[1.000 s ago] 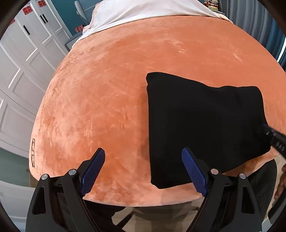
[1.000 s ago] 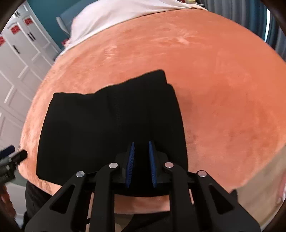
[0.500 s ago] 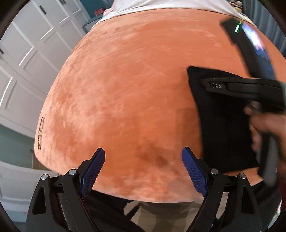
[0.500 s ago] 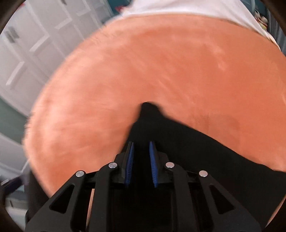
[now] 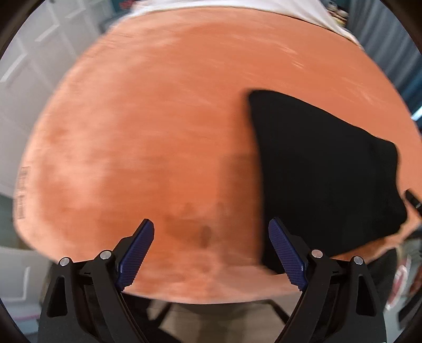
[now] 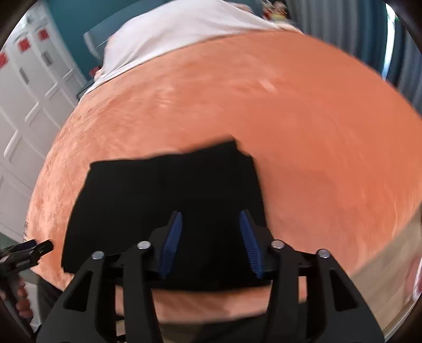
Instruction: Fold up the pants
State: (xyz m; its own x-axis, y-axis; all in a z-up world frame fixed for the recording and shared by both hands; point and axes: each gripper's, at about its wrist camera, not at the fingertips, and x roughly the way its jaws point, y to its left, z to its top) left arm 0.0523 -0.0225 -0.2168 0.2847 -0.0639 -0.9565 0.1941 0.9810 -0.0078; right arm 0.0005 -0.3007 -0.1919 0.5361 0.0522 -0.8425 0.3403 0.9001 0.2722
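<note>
The black pants (image 5: pixel 324 174) lie folded into a compact rectangle on the orange plush blanket (image 5: pixel 158 132), near its front edge. They also show in the right wrist view (image 6: pixel 168 205). My left gripper (image 5: pixel 211 250) is open and empty, above bare blanket to the left of the pants. My right gripper (image 6: pixel 211 242) is open and empty, held over the pants' near edge. The tip of the left gripper (image 6: pixel 29 250) shows at the left edge of the right wrist view.
A white sheet (image 6: pixel 171 39) covers the far end of the bed. White cabinet doors (image 6: pixel 23 110) stand to the left. Grey curtains (image 6: pixel 343 21) hang at the far right. The blanket's front edge drops off just below both grippers.
My right gripper has opened and let go of the pants, which now lie flat. It has pulled back and swung to face the pants again. The left gripper stayed open and shifted slightly.
</note>
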